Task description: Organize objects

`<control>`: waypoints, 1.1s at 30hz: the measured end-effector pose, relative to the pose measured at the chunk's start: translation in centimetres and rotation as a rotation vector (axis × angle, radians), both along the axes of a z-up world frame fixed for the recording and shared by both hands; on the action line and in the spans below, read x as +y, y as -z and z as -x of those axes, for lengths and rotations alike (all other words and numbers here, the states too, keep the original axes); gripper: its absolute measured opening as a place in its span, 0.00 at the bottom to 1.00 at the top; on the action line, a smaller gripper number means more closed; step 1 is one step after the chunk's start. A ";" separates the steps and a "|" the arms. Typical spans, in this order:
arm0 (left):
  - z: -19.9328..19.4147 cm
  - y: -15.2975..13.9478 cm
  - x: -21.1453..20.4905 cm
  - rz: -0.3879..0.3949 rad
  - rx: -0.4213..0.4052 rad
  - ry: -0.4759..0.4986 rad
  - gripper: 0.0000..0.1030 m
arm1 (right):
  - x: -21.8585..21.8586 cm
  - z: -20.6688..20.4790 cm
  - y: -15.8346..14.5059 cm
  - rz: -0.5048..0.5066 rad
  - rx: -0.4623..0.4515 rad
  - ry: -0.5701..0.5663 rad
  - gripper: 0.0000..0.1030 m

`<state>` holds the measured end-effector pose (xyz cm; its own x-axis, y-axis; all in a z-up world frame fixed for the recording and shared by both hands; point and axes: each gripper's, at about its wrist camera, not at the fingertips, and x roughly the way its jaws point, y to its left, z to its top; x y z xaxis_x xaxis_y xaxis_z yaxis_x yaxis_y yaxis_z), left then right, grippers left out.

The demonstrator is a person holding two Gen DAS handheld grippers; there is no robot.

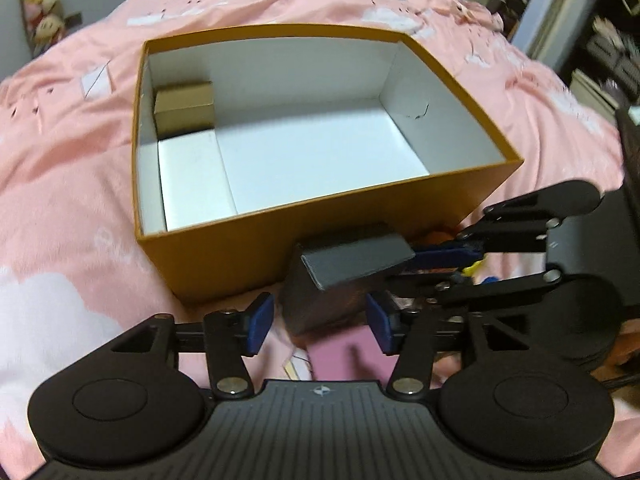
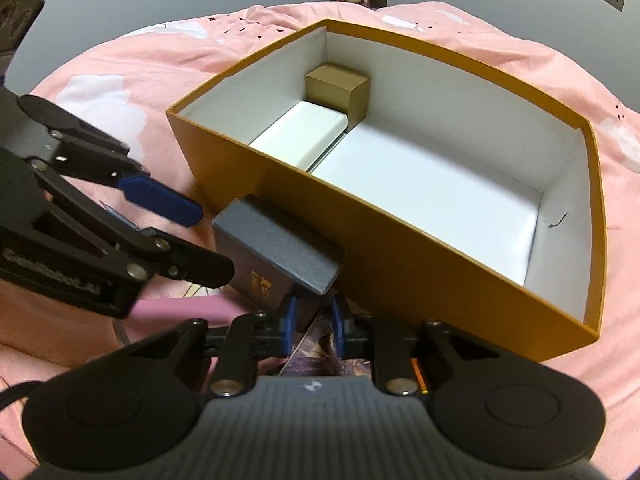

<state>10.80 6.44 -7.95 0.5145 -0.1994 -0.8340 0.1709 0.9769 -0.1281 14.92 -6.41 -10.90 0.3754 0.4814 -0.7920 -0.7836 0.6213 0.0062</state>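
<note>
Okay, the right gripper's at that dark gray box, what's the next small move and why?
Probably lift the gray box and carry it over the orange box's rim: the right gripper seems shut on its corner, the left gripper stands open, and white floor inside lies bare.

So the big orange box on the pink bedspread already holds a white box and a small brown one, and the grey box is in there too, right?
Not quite. The grey box is still outside the orange box, against its near wall, as the right wrist view shows. The white box and brown box are inside.
</note>
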 end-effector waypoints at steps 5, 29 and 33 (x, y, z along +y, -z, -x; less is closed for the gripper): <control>-0.7 1.1 -0.5 -0.006 -0.001 0.048 0.63 | -0.5 -0.2 0.1 0.050 -0.003 0.035 0.20; 0.3 0.9 -2.5 -0.087 -0.038 0.069 0.41 | -4.1 -3.5 2.4 0.000 0.386 0.209 0.59; 1.0 0.1 -2.4 -0.062 -0.026 0.108 0.40 | -3.7 -3.8 3.2 -0.008 0.446 0.203 0.66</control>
